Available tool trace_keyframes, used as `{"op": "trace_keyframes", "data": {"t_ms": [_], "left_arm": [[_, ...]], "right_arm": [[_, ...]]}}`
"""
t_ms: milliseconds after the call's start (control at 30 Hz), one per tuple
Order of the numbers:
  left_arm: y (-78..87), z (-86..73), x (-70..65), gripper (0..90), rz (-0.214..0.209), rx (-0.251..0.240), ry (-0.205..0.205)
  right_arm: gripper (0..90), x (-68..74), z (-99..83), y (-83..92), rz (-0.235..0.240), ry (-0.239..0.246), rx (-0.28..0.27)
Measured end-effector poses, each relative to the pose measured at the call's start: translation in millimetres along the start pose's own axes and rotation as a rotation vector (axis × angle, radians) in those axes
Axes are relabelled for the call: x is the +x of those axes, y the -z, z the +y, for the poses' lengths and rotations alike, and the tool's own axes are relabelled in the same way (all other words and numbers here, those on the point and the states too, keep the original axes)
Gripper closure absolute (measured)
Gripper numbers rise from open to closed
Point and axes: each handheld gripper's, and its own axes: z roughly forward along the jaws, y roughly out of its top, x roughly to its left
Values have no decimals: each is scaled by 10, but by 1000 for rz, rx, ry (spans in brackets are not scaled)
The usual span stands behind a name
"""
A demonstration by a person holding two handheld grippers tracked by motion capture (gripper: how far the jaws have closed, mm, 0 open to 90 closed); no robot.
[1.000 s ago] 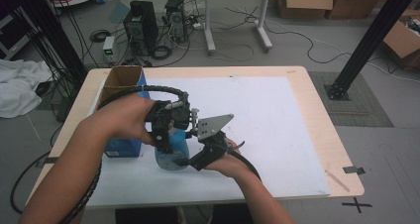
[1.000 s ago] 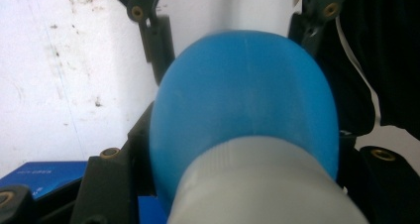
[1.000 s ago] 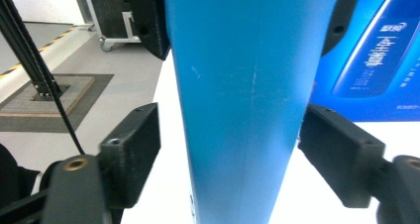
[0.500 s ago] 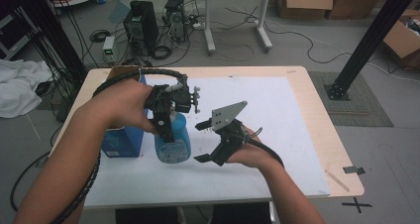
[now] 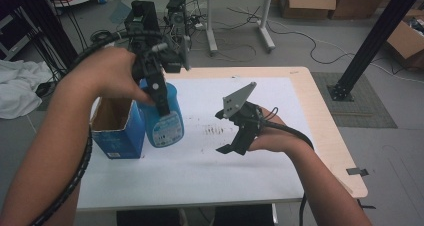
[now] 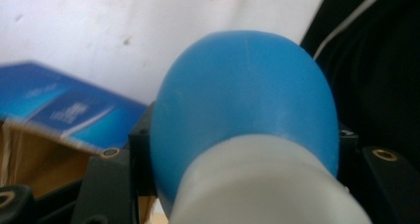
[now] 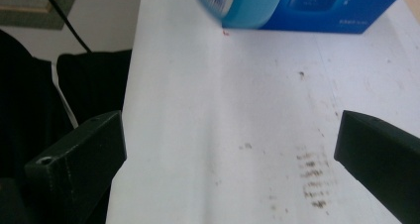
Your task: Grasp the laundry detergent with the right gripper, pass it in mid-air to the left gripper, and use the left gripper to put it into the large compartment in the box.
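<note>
A blue spray bottle [image 5: 164, 120] with a printed label hangs above the white sheet, right beside an open blue box [image 5: 117, 128]. My left gripper [image 5: 157, 93] is shut on the bottle's neck from above. In the left gripper view the bottle's blue shoulder [image 6: 247, 100] and whitish top [image 6: 262, 184] sit between the jaws, with the box [image 6: 64, 110] below. My right gripper [image 5: 222, 132] is to the right of the bottle, apart from it. Its jaws have just been opening and stand wide with nothing between them [image 7: 228, 159]. The bottle's base [image 7: 237, 3] lies ahead of them.
Dark smudges [image 5: 215, 131] mark the white sheet [image 5: 200, 171] on the wooden table [image 5: 330, 136]. A black slanted post [image 5: 370, 41] rises at the right. Cardboard boxes [image 5: 407, 38], cables and a desk leg are on the floor behind. White cloth [image 5: 20, 93] lies at left.
The right gripper let go of the bottle, opened wide and drew off to the right. The left hand lifted the bottle higher beside the box.
</note>
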Motion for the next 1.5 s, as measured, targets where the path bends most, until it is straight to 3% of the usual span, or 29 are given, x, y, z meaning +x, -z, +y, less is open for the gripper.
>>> {"op": "trace_keyframes", "data": {"t_ms": [67, 300, 500, 667, 767, 900, 1133, 1500], "left_arm": [[99, -33, 72, 387, 12, -7, 57], [419, -225, 398, 386, 21, -15, 359], [652, -499, 607, 387, 26, -30, 560], [749, -753, 755, 387, 22, -57, 740], [737, -855, 828, 387, 29, -69, 824], [621, -954, 942, 387, 44, -65, 889], [285, -1008, 1102, 387, 87, -58, 929], [-417, -1004, 1246, 387, 38, -43, 913]], "right_arm": [[0, -19, 7, 34, 2, 3, 25], [0, -75, -8, 57, 23, 12, 118], [0, -96, -25, 68, 27, 21, 162], [0, -115, -34, 113, 26, 23, 182], [0, -120, -28, 127, 26, 25, 190], [0, -120, -12, 125, 27, 29, 197], [0, -123, -25, 85, 33, 27, 215], [0, -111, -28, 34, 41, 24, 220]]}}
